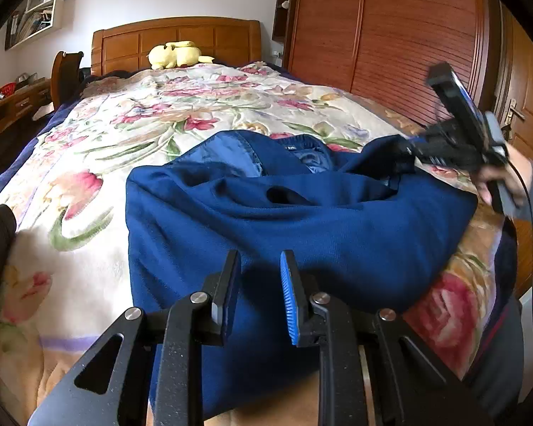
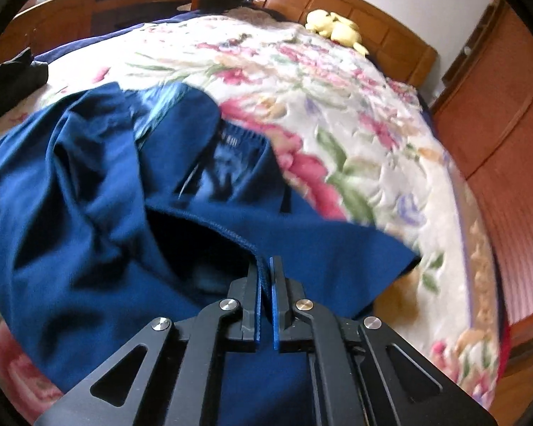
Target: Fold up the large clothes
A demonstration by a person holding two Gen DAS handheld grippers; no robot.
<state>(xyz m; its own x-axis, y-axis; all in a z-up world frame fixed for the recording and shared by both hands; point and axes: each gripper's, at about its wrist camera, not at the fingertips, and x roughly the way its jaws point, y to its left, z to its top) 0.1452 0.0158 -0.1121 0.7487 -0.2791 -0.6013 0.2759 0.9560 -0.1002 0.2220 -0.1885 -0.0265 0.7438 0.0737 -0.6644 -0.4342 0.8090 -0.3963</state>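
A large dark blue sweater point(image 1: 302, 220) lies rumpled on the floral bedspread point(image 1: 160, 113), its collar point(image 1: 302, 149) toward the headboard. My left gripper point(image 1: 261, 262) hovers over the sweater's near part, its jaws a little apart with nothing pinched between them. In the right wrist view my right gripper point(image 2: 265, 266) is shut on a ribbed edge of the sweater point(image 2: 89, 213), and the fabric rises into the blue pads. The left wrist view shows the right gripper point(image 1: 407, 149) at the sweater's far right corner, held by a hand point(image 1: 508, 174).
A yellow plush toy point(image 1: 176, 55) rests against the wooden headboard point(image 1: 177, 35). A wooden wardrobe point(image 1: 391, 28) runs along the bed's right side, a desk point(image 1: 10, 103) stands to the left. A dark garment point(image 2: 10, 74) lies at the bed's left edge.
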